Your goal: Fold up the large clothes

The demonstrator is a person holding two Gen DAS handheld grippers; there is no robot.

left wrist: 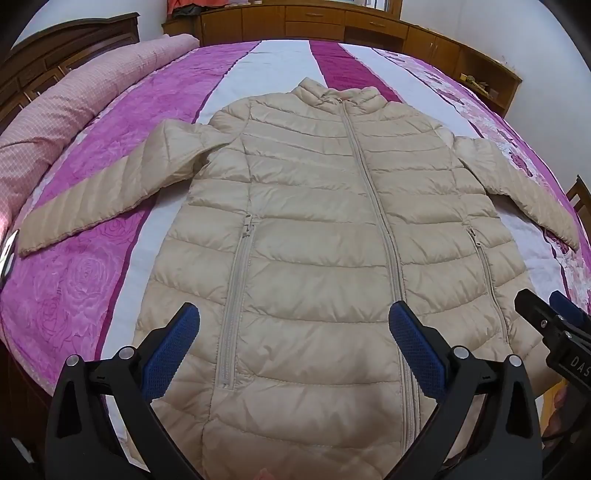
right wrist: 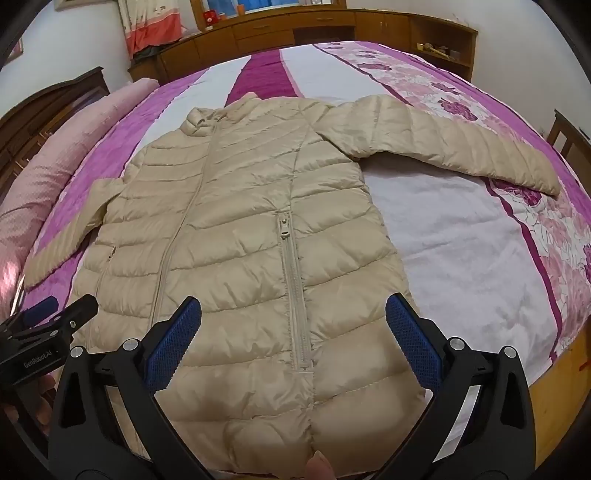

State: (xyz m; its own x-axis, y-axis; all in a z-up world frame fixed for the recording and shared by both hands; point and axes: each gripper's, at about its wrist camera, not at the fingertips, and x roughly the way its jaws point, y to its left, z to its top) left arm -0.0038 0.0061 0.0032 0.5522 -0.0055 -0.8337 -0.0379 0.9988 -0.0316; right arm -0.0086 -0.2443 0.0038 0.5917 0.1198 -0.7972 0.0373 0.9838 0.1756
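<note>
A beige quilted puffer jacket [left wrist: 314,229] lies flat and zipped on the bed, collar far, hem near me, both sleeves spread out to the sides. It also shows in the right wrist view [right wrist: 240,229]. My left gripper [left wrist: 293,332] is open and empty above the jacket's lower left part, between the pocket zipper and the main zipper. My right gripper [right wrist: 293,325] is open and empty above the lower right part, astride the right pocket zipper. The right gripper also shows at the right edge of the left wrist view [left wrist: 554,325].
The bed has a purple, white and magenta floral cover [left wrist: 92,258]. A pink rolled quilt [left wrist: 74,99] lies along the left side. Wooden cabinets [left wrist: 332,22] stand beyond the bed's far end. The bed's wooden near-right edge [right wrist: 554,376] is visible.
</note>
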